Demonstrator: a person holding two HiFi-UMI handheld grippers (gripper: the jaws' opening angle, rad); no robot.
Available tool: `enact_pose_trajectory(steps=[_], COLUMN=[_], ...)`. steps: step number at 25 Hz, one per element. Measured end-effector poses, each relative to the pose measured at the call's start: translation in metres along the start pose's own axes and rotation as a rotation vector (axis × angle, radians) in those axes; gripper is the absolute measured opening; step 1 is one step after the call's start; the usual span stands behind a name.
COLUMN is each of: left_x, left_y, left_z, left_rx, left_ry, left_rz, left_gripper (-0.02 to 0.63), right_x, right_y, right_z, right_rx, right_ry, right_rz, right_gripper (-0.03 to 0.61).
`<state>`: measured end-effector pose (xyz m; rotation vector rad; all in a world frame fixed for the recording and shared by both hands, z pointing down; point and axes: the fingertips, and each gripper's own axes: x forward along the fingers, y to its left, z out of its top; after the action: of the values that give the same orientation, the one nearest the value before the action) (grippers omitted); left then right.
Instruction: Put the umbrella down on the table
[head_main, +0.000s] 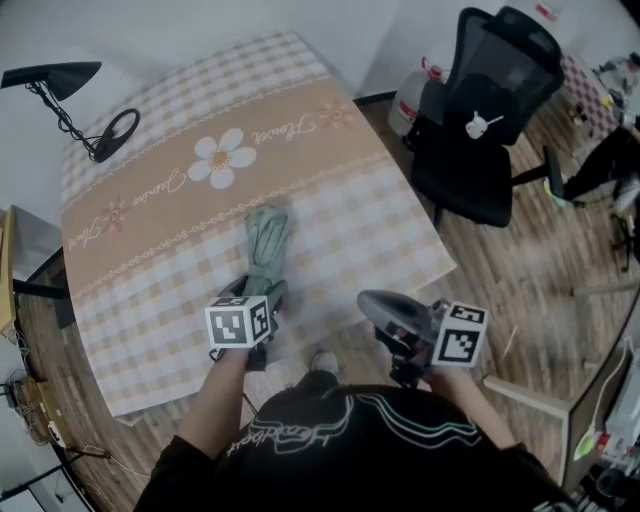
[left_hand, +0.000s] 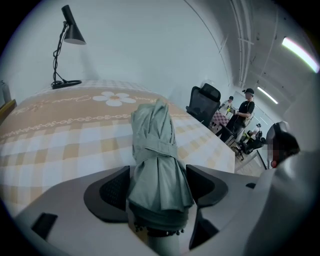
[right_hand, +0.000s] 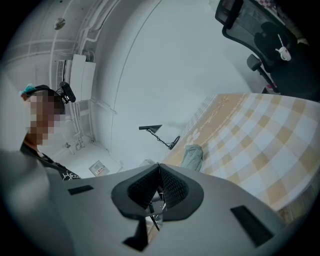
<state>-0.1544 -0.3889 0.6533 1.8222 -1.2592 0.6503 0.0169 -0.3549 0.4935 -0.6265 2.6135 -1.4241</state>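
Umbrella (head_main: 266, 245), just the one, folded and grey-green, lies flat on the checked table (head_main: 330, 200) near its front edge, tip aimed toward the daisy print. Two grippers are in play: the left gripper (left_hand: 159, 185) has its jaws spread wide on either side of the umbrella's handle end, while the right gripper (right_hand: 160, 169) hangs off the table edge, its jaws pressed together on nothing. One desk lamp (head_main: 70, 85) stands at the far corner, and one black office chair (head_main: 480, 130) is beside the table.

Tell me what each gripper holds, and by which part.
Nothing is gripped. The folded grey-green fabric umbrella lies on the checked table, its handle end between the left gripper's open jaws, seemingly unpressed. The right gripper is shut, empty.
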Motion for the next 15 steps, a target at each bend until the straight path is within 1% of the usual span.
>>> enact_pose_trajectory(steps=[4, 7, 12, 15], left_x=[-0.033, -0.066, -0.127, -0.158], left_y=[-0.001, -0.009, -0.041, -0.065], left_z=[0.006, 0.011, 0.019, 0.014], left_rx=[-0.048, -0.081, -0.117, -0.102], left_ry=[-0.046, -0.104, -0.243, -0.285], left_rz=[-0.042, -0.09, -0.189, -0.244], left_gripper=[0.331, 0.331, 0.328, 0.328], right_x=[-0.006, -0.012, -0.018, -0.022], right_y=[0.013, 0.027, 0.055, 0.07], right_z=[-0.005, -0.008, -0.019, -0.026], right_rx=[-0.032, -0.038, -0.031, -0.045], right_ry=[0.015, 0.014, 0.021, 0.031], right_rz=[0.01, 0.026, 0.083, 0.105], right_gripper=[0.012, 0.012, 0.012, 0.012])
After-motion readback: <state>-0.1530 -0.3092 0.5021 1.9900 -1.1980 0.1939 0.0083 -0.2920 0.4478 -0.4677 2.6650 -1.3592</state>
